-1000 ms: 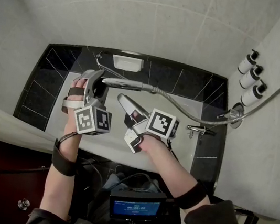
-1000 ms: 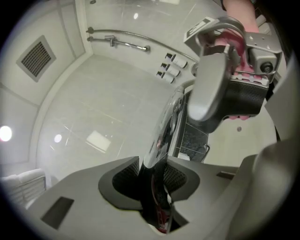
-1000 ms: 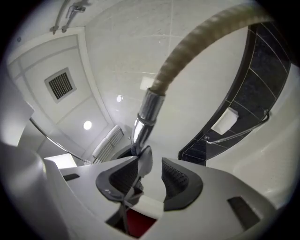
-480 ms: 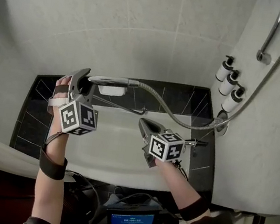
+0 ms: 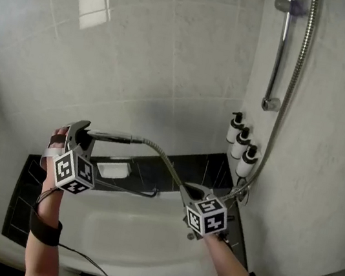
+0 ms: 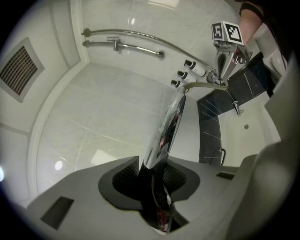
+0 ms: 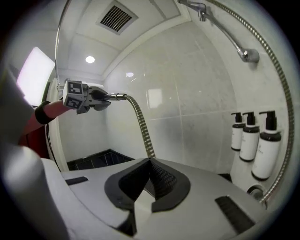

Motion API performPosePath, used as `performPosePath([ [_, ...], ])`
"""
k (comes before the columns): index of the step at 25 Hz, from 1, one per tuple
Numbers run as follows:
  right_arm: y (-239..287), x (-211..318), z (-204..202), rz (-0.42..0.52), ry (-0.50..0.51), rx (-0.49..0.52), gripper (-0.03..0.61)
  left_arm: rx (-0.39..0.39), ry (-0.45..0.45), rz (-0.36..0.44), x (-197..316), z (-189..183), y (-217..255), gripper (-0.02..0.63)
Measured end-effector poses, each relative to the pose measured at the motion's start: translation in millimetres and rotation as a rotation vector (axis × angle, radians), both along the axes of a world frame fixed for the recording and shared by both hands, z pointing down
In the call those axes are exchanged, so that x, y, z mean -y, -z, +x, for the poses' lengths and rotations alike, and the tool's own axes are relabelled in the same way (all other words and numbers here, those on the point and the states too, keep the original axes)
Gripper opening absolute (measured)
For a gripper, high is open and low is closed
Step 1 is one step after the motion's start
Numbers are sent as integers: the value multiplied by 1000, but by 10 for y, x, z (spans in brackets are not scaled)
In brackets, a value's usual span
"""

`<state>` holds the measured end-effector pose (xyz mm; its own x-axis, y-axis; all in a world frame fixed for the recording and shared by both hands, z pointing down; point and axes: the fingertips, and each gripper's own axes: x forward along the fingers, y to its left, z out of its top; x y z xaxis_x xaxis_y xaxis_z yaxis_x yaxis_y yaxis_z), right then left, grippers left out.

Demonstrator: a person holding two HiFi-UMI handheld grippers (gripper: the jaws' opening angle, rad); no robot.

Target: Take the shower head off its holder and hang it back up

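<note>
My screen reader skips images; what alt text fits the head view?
Left gripper clamps a chrome shower head level above a white bathtub. Its metal hose sags to the right gripper, jaws shut at the hose, then runs up the wall past three pump bottles.

Your left gripper [image 5: 83,133] hides one end of the shower head [image 5: 112,136], and the holder [image 5: 292,3] is clipped by the head view's top edge.

Glossy mirror chrome on shower head [image 6: 166,126]; ribbed bright metal along hose [image 7: 140,126]; pale glazed sheen over wall tiles [image 5: 173,55]; smooth white plastic for bottles [image 7: 267,150].
</note>
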<state>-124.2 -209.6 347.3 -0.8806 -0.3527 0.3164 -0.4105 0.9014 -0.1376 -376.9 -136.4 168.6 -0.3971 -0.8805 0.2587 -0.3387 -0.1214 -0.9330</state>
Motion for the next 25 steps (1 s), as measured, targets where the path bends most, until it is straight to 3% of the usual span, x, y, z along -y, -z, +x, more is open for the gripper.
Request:
performPosePath([
  [5,430,483,293,100,-81,0,17,6,-27,19,397,106,780,115],
  [11,803,816,550,180,-136,-19,17,57,-91,-49,915,349,1568,115],
  [25,1305,1008,968,277,-193,13,17,161,-167,-83,1776,1036,3041,115],
])
